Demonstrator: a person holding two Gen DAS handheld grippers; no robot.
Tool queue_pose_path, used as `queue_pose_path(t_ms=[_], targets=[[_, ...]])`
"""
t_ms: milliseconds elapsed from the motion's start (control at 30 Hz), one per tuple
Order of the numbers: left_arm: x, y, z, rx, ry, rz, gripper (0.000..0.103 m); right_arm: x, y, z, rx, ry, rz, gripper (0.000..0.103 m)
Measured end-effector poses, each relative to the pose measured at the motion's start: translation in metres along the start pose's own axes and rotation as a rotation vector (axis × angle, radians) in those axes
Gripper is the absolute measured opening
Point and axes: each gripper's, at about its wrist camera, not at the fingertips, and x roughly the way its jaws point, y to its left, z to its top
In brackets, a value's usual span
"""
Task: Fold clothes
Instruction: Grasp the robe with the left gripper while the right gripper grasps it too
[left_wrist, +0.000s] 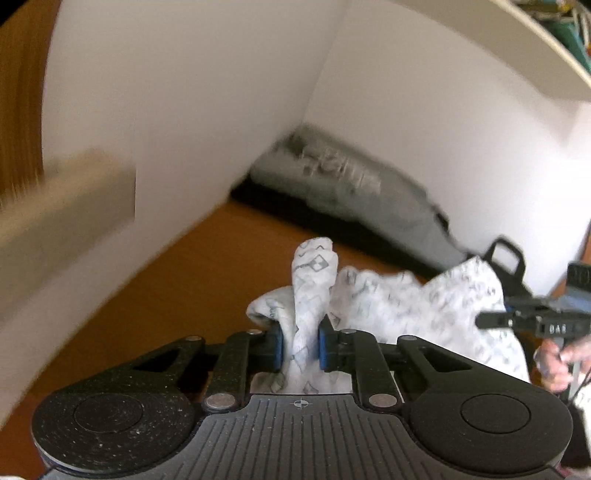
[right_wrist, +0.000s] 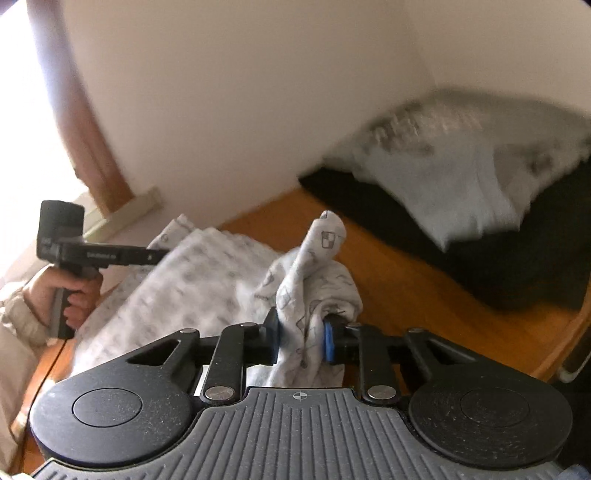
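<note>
Left gripper (left_wrist: 300, 347) pinching patterned garment (left_wrist: 388, 302), right gripper (right_wrist: 301, 338) likewise, window only rightward.

I see an orange-brown wooden table (right_wrist: 424, 280) set into the white wall corner. Against that corner lies a black folded cloth (right_wrist: 480, 258), grey garment (right_wrist: 461, 184) atop. Nearer than the corner, the white patterned garment (right_wrist: 207, 273) lies partly on the wood.

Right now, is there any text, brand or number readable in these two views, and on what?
Other gripper's side bar: white characters, roughly "BAR", too blurred to be sure.
Left gripper's bar in the right wrist view: pale lettering, unreadable.
Grey folded garment by the wall: dark print, motion-blurred, unreadable.
Patterned white cloth: symbols only, no words.
</note>
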Motion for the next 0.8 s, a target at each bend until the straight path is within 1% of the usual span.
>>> queue_pose_path(t_ms=[133,300,367,433,533,700,733,800], targets=[[-0.025,-0.033,0.032,0.094,-0.110,-0.018,0.017,-0.027,0.021,0.020,-0.087,-0.107,0.000,0.022],[-0.034,-0.078,0.082,0.202,-0.293,-0.036,0.016,-0.064,0.049,0.051,-0.254,-0.308,-0.036,0.022],[-0.027,-0.089,0.105,0.218,-0.348,-0.051,0.016,-0.075,0.051,0.068,-0.285,-0.374,-0.049,0.022],[-0.012,-0.097,0.134,0.231,-0.376,-0.064,0.015,-0.080,0.043,0.090,-0.289,-0.426,-0.066,0.022],[0.018,-0.109,0.179,0.260,-0.384,-0.070,0.015,-0.084,0.020,0.123,-0.259,-0.481,-0.089,0.022],[0.077,-0.126,0.247,0.304,-0.381,-0.071,0.015,-0.074,-0.039,0.167,-0.144,-0.510,-0.119,0.022],[0.083,-0.125,0.254,0.306,-0.379,-0.071,0.015,-0.071,-0.050,0.173,-0.122,-0.509,-0.121,0.022],[0.109,-0.124,0.272,0.309,-0.368,-0.056,0.015,-0.062,-0.072,0.182,-0.094,-0.509,-0.131,0.022]])
